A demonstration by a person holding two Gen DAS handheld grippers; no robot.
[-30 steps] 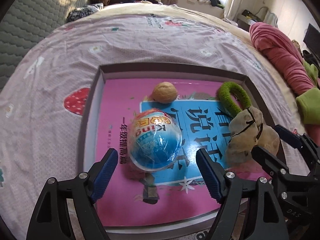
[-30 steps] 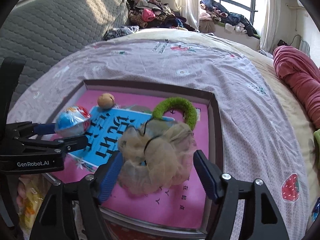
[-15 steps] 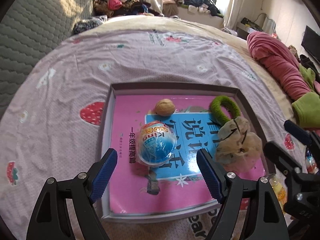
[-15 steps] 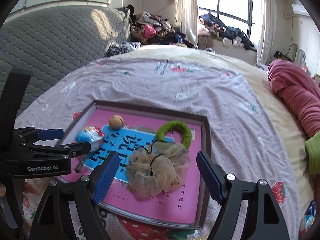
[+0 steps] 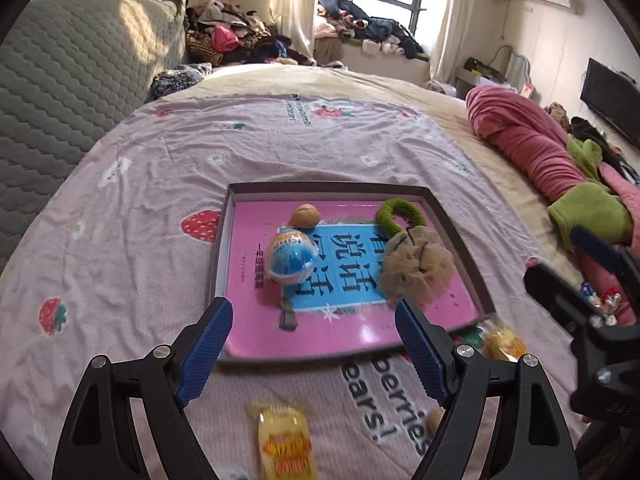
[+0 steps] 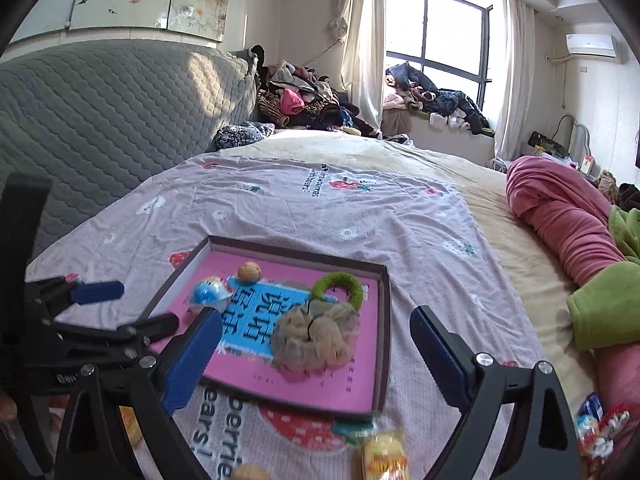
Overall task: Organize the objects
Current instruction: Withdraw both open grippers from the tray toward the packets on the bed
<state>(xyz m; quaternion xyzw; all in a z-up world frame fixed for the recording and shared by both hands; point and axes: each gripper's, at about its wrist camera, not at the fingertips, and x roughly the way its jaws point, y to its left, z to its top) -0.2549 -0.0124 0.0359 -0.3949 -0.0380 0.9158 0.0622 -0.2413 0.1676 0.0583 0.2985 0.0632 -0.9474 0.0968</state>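
A shallow dark-rimmed tray [image 5: 328, 189] lies on the bed with a pink and blue book in it. On the book rest a blue toy egg [image 5: 290, 258], a walnut [image 5: 305, 216], a green fuzzy ring [image 5: 400, 214] and a beige mesh puff [image 5: 416, 266]. My left gripper [image 5: 313, 310] hovers over the tray's near edge, its jaws opening with nothing between them. To its right, my right gripper [image 6: 316, 317] hangs above the puff [image 6: 316, 340], jaws opening wide and empty. Both stand well back from the objects.
Yellow snack packets [image 5: 285, 440] [image 6: 384, 456] and a loose walnut [image 6: 248, 472] lie on the strawberry-print sheet in front of the tray. A rolled pink blanket [image 5: 520, 140] and green cloth [image 5: 588, 212] sit at the right, a grey quilted headboard [image 5: 60, 80] at the left.
Both grippers have drawn back and upward from the tray. The egg and the mesh puff, earlier between the jaws, now lie farther ahead. The right jaws have spread wider.
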